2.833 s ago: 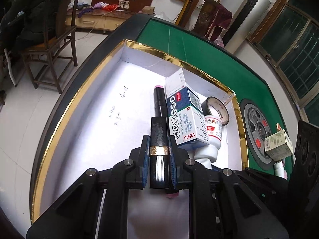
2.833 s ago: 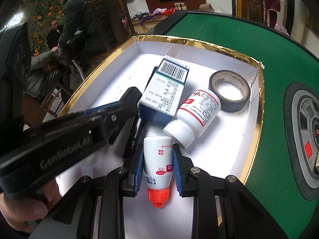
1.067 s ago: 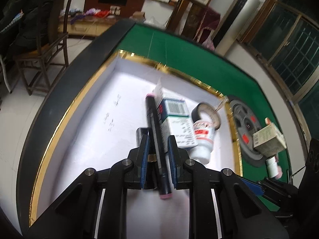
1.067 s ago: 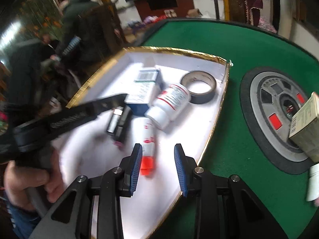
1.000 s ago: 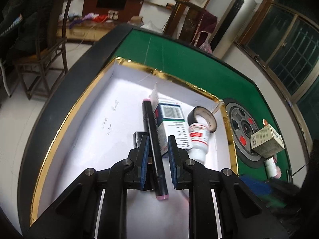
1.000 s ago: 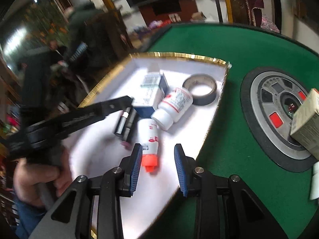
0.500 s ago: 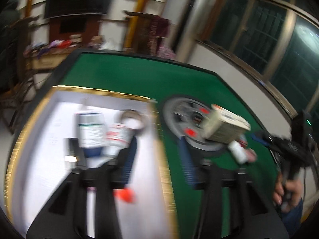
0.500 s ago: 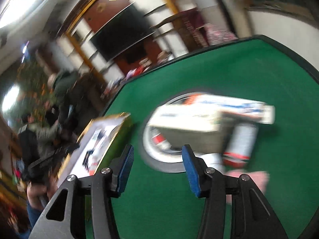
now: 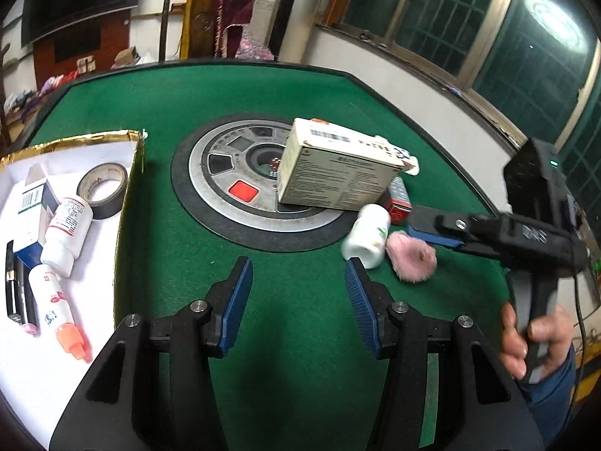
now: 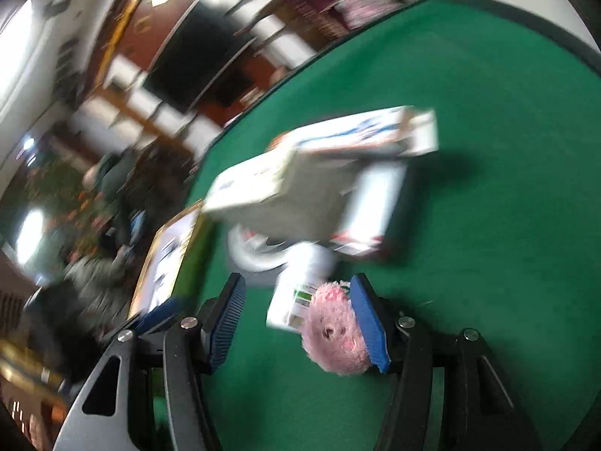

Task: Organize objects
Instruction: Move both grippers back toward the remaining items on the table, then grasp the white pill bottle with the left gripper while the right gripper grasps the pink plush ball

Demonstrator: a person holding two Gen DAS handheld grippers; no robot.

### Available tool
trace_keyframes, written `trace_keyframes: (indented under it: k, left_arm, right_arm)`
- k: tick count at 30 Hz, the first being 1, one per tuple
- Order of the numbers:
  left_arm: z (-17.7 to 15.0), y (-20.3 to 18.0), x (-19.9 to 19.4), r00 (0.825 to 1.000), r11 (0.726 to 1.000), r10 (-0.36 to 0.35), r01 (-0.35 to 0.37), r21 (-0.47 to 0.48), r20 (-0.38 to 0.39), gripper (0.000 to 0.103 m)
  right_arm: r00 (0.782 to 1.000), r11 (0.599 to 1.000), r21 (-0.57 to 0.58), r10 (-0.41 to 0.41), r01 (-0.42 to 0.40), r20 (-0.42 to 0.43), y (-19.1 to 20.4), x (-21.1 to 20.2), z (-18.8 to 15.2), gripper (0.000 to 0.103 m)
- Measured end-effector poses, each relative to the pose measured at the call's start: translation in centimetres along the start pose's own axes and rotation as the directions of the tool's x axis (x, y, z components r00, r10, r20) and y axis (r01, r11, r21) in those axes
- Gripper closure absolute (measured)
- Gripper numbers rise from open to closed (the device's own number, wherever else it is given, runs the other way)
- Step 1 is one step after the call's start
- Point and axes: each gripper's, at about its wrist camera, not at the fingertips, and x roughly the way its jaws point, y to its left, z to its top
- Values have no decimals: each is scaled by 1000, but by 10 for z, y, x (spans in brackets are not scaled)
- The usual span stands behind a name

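My left gripper (image 9: 298, 298) is open and empty above the green felt. Ahead lie a beige carton (image 9: 338, 167), a white bottle (image 9: 366, 235), a pink fluffy ball (image 9: 411, 257) and a small red-and-white box (image 9: 399, 199). My right gripper (image 9: 432, 231) reaches in from the right beside the ball. In the blurred right wrist view the right gripper (image 10: 298, 321) is open, with the pink ball (image 10: 334, 338) against its right finger and the white bottle (image 10: 296, 300) between the jaws.
A gold-rimmed white tray (image 9: 124, 203) at the left holds a tape roll (image 9: 103, 189), a blue-white box (image 9: 32, 206), a white bottle (image 9: 65, 229), an orange-capped dropper bottle (image 9: 56, 308) and black pens (image 9: 17, 287). A round metal centrepiece (image 9: 240, 178) sits mid-table.
Both grippers left the tray and swung right to the pile by the centrepiece. The left one released the black pen, the right one the dropper bottle; both now lie in the tray.
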Motion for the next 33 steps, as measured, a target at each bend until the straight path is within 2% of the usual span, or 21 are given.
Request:
trace_keyframes:
  k: [3, 12, 18, 23, 25, 29, 33]
  left_arm:
    - [3, -1, 7, 1000, 1000, 0, 0, -13, -11, 52]
    - [28, -37, 29, 999, 996, -21, 24, 86, -38, 52]
    - [43, -62, 68, 993, 981, -39, 59, 187, -112, 52]
    - [34, -71, 86, 982, 955, -32, 84, 283, -185, 52]
    - [26, -73, 82, 985, 942, -12, 70, 328, -175, 55]
    - [18, -70, 79, 984, 935, 11, 54, 351, -181, 70]
    - [22, -72, 87, 984, 932, 49, 17, 361, -172, 70]
  right_arm:
    - [1000, 998, -50, -28, 28, 10, 10, -2, 0, 44]
    - [996, 999, 18, -40, 39, 81, -5, -20, -3, 43]
    - [994, 998, 64, -15, 8, 108, -14, -26, -2, 42]
    - [994, 997, 77, -3, -5, 111, -18, -28, -1, 42]
    - [994, 997, 80, 1, -10, 114, -20, -29, -2, 42]
    - [993, 997, 76, 11, -20, 116, -18, -29, -2, 42]
    - [994, 998, 59, 13, -19, 110, -14, -28, -3, 42]
